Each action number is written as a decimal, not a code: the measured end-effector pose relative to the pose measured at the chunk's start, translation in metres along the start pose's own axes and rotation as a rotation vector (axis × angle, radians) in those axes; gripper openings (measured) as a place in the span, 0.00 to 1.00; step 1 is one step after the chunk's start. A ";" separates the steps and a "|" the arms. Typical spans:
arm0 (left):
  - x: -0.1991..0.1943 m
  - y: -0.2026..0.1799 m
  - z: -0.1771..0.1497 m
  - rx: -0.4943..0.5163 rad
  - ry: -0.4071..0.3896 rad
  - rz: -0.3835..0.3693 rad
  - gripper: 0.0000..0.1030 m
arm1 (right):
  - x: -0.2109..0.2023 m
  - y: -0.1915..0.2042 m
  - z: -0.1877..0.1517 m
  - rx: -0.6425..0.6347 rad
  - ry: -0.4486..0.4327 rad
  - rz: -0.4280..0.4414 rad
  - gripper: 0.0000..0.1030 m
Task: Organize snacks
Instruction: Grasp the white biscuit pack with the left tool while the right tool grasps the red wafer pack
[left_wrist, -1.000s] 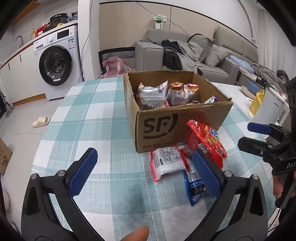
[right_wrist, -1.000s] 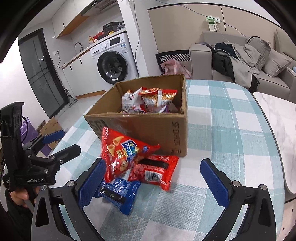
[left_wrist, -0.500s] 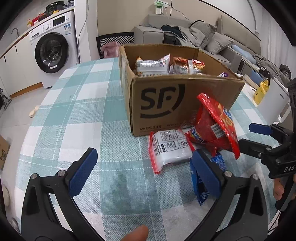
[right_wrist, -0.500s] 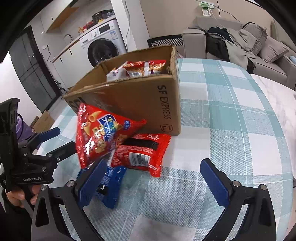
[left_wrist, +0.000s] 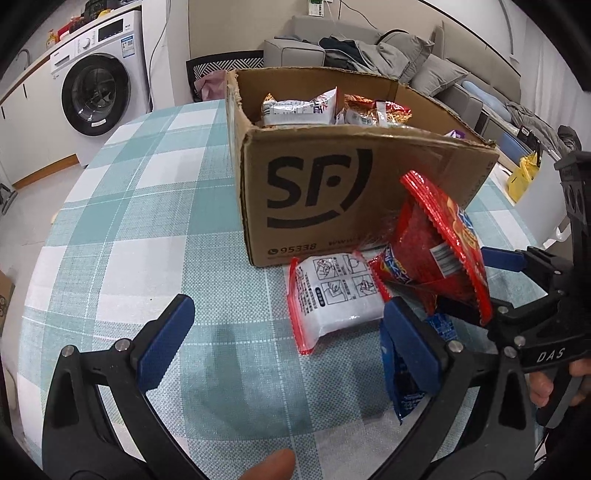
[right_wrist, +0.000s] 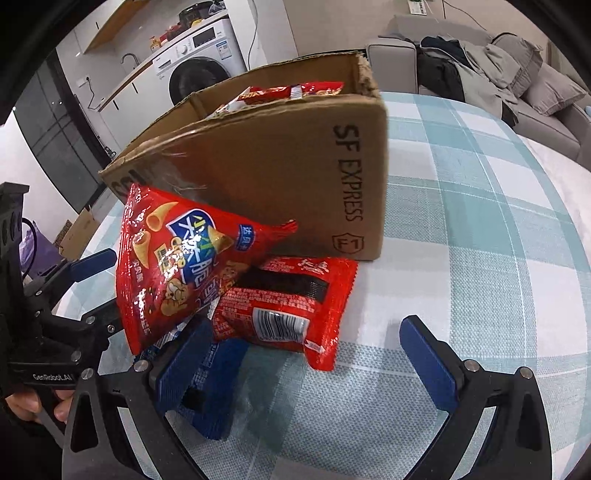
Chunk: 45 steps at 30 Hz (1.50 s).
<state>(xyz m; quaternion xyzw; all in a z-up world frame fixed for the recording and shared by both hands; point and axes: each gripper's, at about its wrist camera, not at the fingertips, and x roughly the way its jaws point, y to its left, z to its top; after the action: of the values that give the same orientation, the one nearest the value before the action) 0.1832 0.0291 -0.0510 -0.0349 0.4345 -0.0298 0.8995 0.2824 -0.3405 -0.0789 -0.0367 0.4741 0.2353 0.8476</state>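
Observation:
An open cardboard box (left_wrist: 314, 195) marked SF stands on the checked tablecloth (left_wrist: 129, 221) with several snack packets inside. A red chip bag (left_wrist: 439, 251) (right_wrist: 177, 266) leans upright against its front face. Left of the bag, in the left wrist view, a white packet with red edges (left_wrist: 332, 295) lies flat. In the right wrist view a red packet with a barcode (right_wrist: 291, 302) lies by the box corner (right_wrist: 369, 166). A blue packet (left_wrist: 404, 398) (right_wrist: 218, 398) lies nearest me. My left gripper (left_wrist: 286, 345) hovers open just short of the white packet. My right gripper (right_wrist: 314, 365) is open, its left finger over the blue packet.
A washing machine (left_wrist: 96, 96) stands beyond the table's far left edge. A grey sofa piled with clothes (left_wrist: 369, 48) is behind the box. A yellow bag (left_wrist: 521, 177) sits off to the right. Bare tablecloth stretches right of the box (right_wrist: 480, 240).
Both grippers have come lower and closer to the packets in front of the box. Both stay open and the packets have not moved.

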 end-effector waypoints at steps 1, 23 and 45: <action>0.000 0.000 0.000 0.001 0.001 0.003 0.99 | 0.003 0.001 0.002 -0.003 -0.001 0.003 1.00; 0.017 -0.008 0.003 0.025 0.032 -0.036 0.99 | 0.005 -0.013 0.008 -0.031 -0.024 -0.039 0.97; 0.027 -0.002 0.007 0.014 0.065 -0.157 0.52 | -0.004 -0.013 -0.006 -0.049 -0.040 -0.060 0.67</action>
<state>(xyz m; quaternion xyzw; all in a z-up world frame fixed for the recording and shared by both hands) 0.2050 0.0254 -0.0675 -0.0615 0.4590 -0.1044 0.8802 0.2812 -0.3551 -0.0807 -0.0671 0.4498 0.2223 0.8624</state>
